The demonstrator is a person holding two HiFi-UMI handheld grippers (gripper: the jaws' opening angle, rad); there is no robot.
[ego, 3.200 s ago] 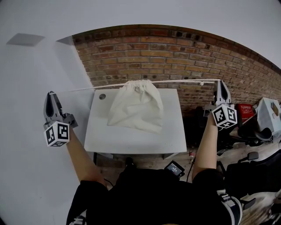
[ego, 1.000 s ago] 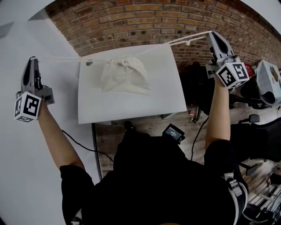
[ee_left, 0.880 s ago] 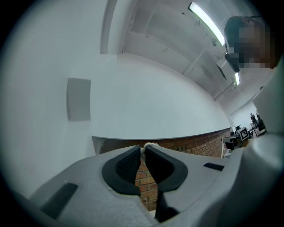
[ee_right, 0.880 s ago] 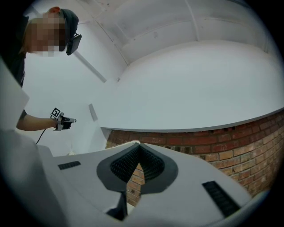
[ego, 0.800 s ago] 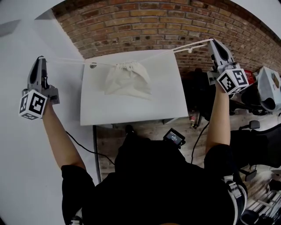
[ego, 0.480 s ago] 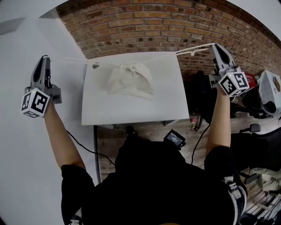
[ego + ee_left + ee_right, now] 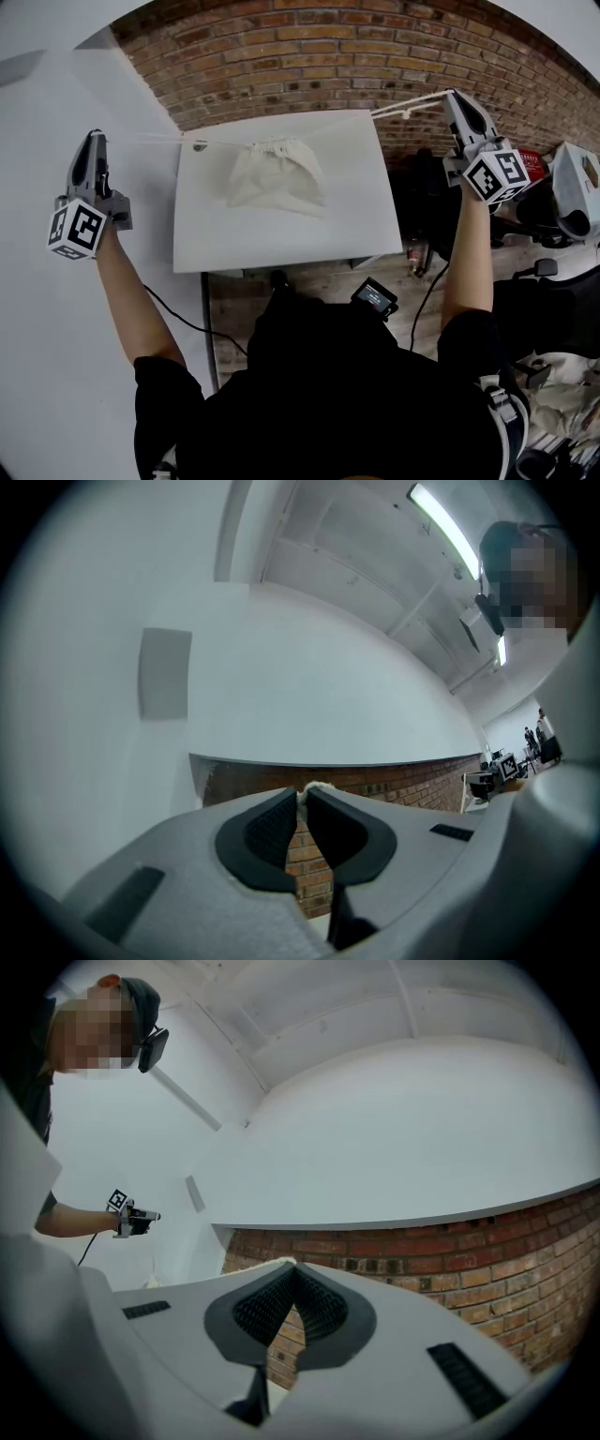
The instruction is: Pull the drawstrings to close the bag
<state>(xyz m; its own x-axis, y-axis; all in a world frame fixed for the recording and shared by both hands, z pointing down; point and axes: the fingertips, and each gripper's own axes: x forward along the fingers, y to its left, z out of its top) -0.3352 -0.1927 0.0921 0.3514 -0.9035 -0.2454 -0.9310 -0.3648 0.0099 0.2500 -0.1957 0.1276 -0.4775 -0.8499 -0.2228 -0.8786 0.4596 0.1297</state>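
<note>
While both arms reach out wide, the left gripper (image 7: 94, 139) has its jaws pressed together on the end of the left drawstring (image 7: 169, 141), and the right gripper (image 7: 451, 95) likewise pinches the right drawstring (image 7: 427, 99). Between them stands the white bench (image 7: 281, 239). Toward its far edge, a little left of middle, lies the cream bag (image 7: 275, 176), its mouth gathered tight where the two cords meet; what it holds cannot be seen. Beyond rises a brick wall (image 7: 309, 56). As a few seconds ago, the mouth remains puckered shut and both cords stay gripped, strung out to either side.
</note>
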